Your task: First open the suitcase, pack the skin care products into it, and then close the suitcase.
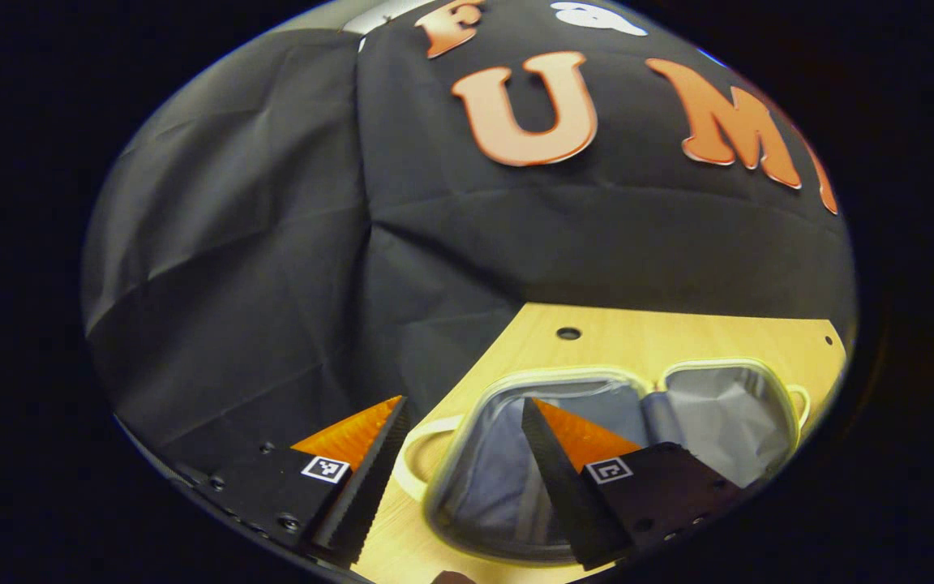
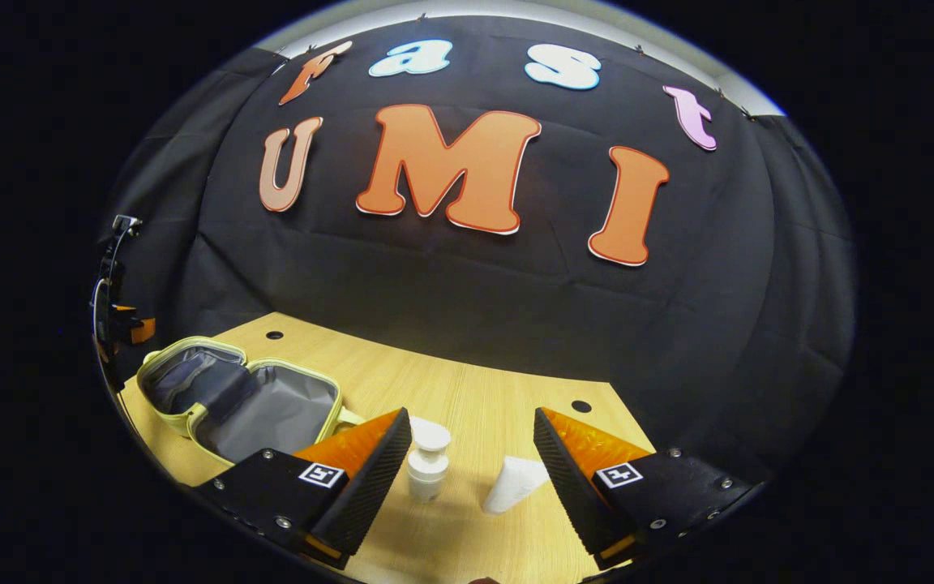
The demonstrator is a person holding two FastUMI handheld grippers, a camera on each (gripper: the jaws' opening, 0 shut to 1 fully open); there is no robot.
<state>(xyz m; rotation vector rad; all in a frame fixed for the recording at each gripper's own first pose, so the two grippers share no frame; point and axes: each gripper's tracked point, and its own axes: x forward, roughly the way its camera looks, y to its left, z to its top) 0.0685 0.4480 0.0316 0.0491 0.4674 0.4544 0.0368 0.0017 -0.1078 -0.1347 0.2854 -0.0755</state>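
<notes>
The suitcase (image 1: pixel 678 405) is a small pale yellow case with grey lining, lying open in two halves on the wooden table (image 1: pixel 637 337). My left gripper (image 1: pixel 463 418) hovers open above its nearer half with nothing between the fingers. In the right gripper view the same open suitcase (image 2: pixel 248 401) lies at the left. A white pump bottle (image 2: pixel 428 469) stands upright and a white tube (image 2: pixel 513 483) lies on the table between the fingers of my open right gripper (image 2: pixel 473 434), which hovers near them without touching.
The black cloth wall closes in the table at the back and sides. Round holes (image 2: pixel 580 405) mark the tabletop. The other gripper and part of its holder (image 2: pixel 122 320) show at the far left edge of the right gripper view.
</notes>
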